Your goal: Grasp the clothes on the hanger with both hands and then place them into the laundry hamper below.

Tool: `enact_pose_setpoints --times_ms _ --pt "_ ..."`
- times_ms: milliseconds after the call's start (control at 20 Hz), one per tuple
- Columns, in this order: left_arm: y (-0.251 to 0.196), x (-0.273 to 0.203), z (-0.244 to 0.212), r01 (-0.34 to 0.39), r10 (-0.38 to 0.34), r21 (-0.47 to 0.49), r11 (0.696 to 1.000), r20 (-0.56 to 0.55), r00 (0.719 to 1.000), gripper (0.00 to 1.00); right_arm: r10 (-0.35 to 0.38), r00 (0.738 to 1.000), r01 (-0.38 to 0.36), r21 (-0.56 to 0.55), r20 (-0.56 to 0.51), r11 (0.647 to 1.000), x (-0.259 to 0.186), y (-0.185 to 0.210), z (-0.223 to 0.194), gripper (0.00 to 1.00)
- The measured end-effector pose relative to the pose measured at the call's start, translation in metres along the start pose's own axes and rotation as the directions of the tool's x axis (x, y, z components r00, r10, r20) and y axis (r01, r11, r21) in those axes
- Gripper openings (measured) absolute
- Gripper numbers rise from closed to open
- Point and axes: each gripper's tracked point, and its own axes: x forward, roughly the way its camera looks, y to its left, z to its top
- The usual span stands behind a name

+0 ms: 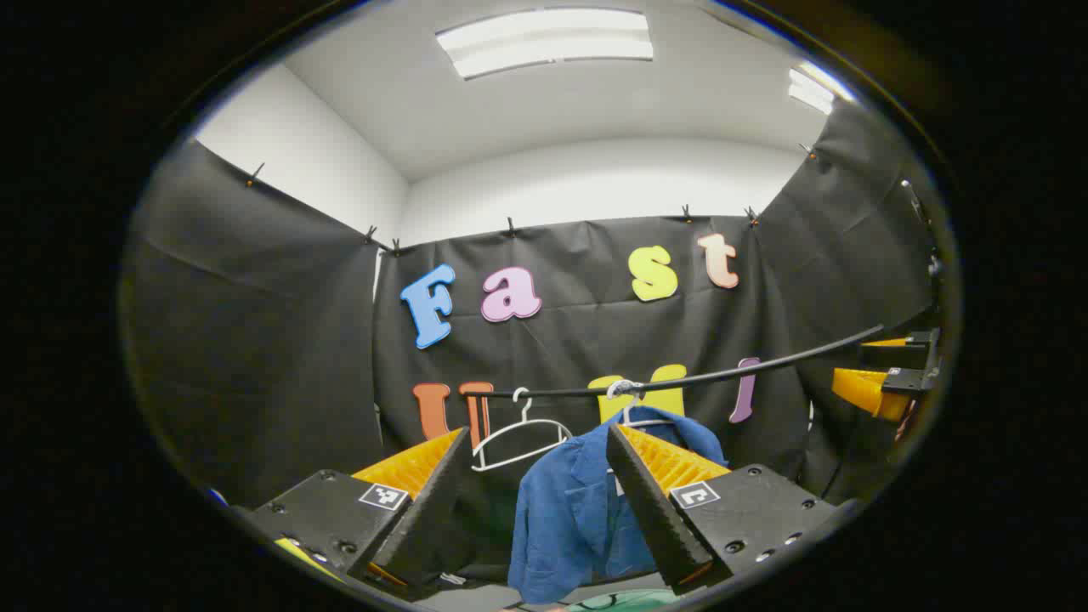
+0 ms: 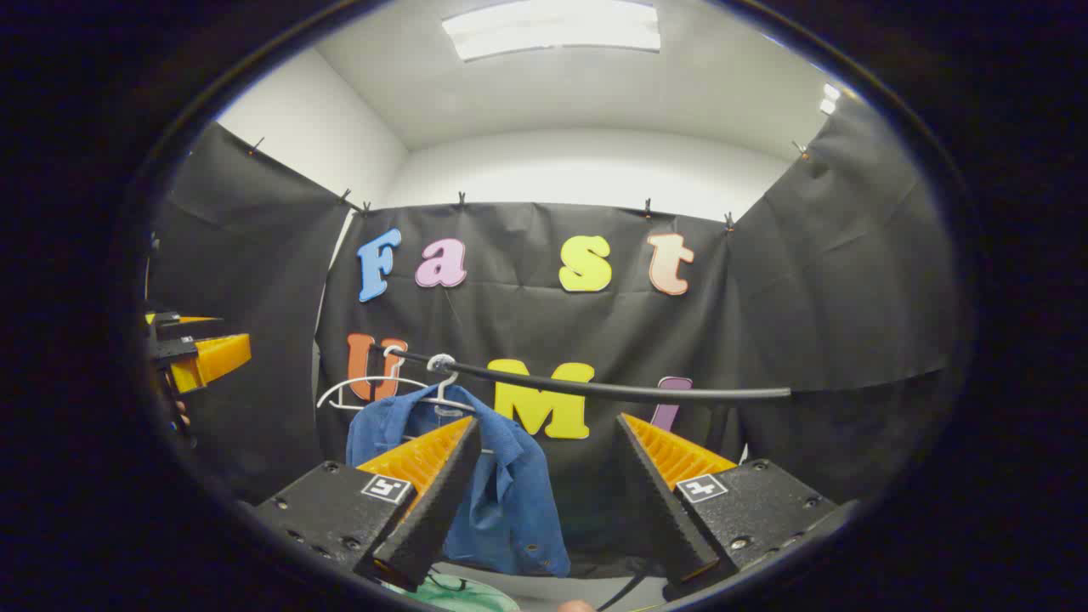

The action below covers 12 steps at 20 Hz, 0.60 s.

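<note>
Blue jacket (image 1: 586,510) hanging on hanger (image 2: 442,398) on rail (image 1: 722,374), ungrasped | left gripper (image 1: 537,501) and right gripper (image 2: 544,493) both spread wide, empty | hamper drop not started, basically everything left

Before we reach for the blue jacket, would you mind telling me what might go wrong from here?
1. The blue jacket hangs on a hanger hooked over a thin black rail; a tug might drag the hanger along.
2. An empty white hanger hangs close beside it and could snag.
3. Both tongs, left and right, are open and short of the cloth, so one might grip before the other.
</note>
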Motion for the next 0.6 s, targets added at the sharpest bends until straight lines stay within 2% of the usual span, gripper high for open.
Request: enact_pose_setpoints --times_ms 50,300,600 --pt "-0.002 0.003 -0.003 0.01 -0.01 -0.005 1.0 0.0 1.0 1.0 -0.009 1.0 0.009 -0.001 -0.015 1.0 0.003 0.001 -0.004 0.98" --pt "-0.011 0.023 -0.02 0.058 -0.06 -0.057 0.997 -0.03 0.998 1.0 -0.044 0.998 0.045 0.019 -0.041 0.999 0.014 0.004 -0.008 0.99" --pt "-0.006 0.032 -0.029 0.056 -0.057 -0.047 0.997 -0.026 0.998 1.0 -0.079 0.995 0.08 0.02 -0.056 0.997 0.017 -0.008 -0.019 0.99"
